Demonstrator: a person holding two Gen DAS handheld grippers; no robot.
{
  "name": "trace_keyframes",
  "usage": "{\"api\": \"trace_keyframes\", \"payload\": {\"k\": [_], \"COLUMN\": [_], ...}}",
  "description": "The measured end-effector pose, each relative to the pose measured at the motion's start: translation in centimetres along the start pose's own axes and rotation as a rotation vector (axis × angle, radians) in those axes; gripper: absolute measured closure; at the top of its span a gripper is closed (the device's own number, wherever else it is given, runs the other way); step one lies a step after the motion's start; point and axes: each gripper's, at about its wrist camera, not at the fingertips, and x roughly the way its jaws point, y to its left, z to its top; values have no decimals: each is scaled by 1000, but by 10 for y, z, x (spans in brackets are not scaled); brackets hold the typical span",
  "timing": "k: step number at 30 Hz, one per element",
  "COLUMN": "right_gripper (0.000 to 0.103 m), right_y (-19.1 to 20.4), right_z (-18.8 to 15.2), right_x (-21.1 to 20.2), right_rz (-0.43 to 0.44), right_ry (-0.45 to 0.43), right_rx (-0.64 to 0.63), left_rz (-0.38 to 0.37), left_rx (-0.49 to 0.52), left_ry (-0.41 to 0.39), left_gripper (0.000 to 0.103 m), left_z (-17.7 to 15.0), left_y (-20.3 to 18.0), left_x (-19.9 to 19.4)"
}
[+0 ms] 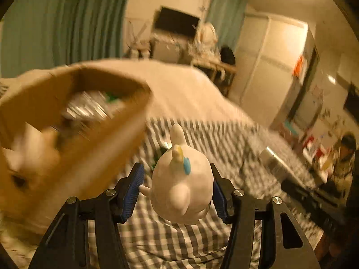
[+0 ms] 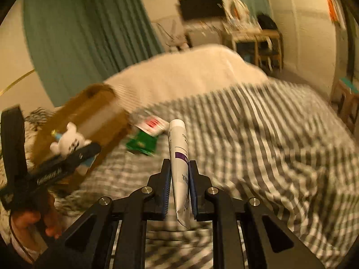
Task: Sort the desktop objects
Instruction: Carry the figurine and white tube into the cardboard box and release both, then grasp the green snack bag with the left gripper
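My left gripper is shut on a white unicorn toy with a yellow horn, held above the checked cloth just right of a brown cardboard box that holds several items. My right gripper is shut on a white tube with a purple band, held upright above the cloth. In the right wrist view the left gripper with the toy is at the box on the left.
A green packet and a red-and-white packet lie on the checked cloth near the box. A cream blanket lies behind. A silver box sits at the right edge.
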Motion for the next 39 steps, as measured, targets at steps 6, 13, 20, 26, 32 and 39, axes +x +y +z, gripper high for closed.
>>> {"api": "trace_keyframes", "payload": {"k": [6, 13, 20, 26, 32, 39], "right_gripper": [89, 89, 40, 32, 30, 30], "right_y": [96, 194, 213, 179, 124, 76], "right_z": [51, 81, 99, 92, 64, 36], "right_x": [-28, 26, 97, 57, -10, -64], "right_rz": [170, 322, 195, 122, 28, -39], "right_ry": [-104, -80, -53, -107, -123, -145], "right_rx": [-86, -191, -135, -147, -191, -232], "left_rz": [-2, 132, 258, 268, 205, 68], "left_rx": [-104, -222, -284, -257, 31, 136], "left_ry": [-177, -253, -167, -187, -224, -169], "left_gripper": [45, 45, 17, 10, 2, 0], "left_z": [51, 74, 66, 61, 54, 33], "left_y": [53, 144, 184, 149, 45, -23], "left_x": [-70, -67, -29, -47, -73, -66]}}
